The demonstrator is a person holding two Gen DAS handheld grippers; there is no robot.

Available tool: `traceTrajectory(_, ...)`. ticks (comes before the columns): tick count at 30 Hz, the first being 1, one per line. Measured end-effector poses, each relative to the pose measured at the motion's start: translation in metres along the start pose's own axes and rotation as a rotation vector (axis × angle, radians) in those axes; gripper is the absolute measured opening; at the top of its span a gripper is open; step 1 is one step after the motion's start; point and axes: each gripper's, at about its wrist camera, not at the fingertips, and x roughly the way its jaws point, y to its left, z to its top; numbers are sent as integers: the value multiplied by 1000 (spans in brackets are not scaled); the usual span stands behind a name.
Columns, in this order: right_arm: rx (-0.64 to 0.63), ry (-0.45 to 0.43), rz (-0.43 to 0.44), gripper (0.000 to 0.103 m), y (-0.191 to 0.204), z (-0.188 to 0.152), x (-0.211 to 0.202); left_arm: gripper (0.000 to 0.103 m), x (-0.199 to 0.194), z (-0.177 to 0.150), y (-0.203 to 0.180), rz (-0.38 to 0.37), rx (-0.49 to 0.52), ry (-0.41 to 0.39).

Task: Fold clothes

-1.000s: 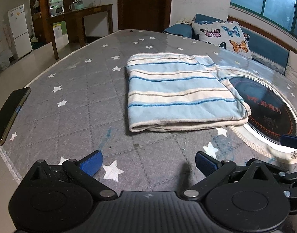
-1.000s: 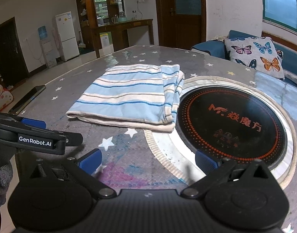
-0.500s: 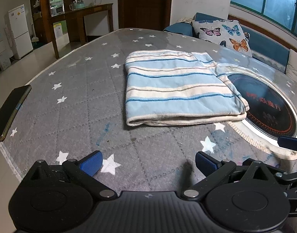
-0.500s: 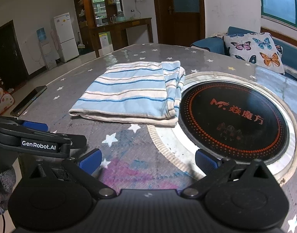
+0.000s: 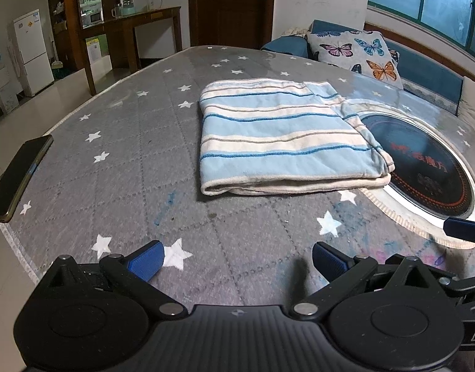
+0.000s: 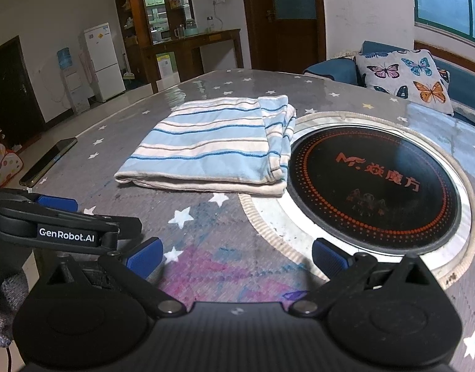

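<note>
The counter (image 5: 119, 167), covered in a grey star-print cloth, is filling both views. An induction cooktop (image 6: 374, 183) is sitting recessed in it, at 2 o'clock in the right wrist view. The folded striped garment (image 5: 277, 136) — pale blue and cream — is lying flat near the middle of the counter, its right edge overlapping the cooktop's rim. A smartphone (image 5: 18, 176) is resting by the counter's edge at 9 o'clock in the left wrist view. The left tongs (image 5: 235, 259) are gaping wide, holding nothing, hovering over bare cloth short of the garment. The right tongs (image 6: 235, 259) — likewise spread wide and holding nothing — are hanging just beside them.
</note>
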Motion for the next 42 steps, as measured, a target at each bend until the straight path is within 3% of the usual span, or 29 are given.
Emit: traceTrajectory(42,15,-12,6,103,12,-21,-22,103,-25,-22,-4,-2,3,-18)
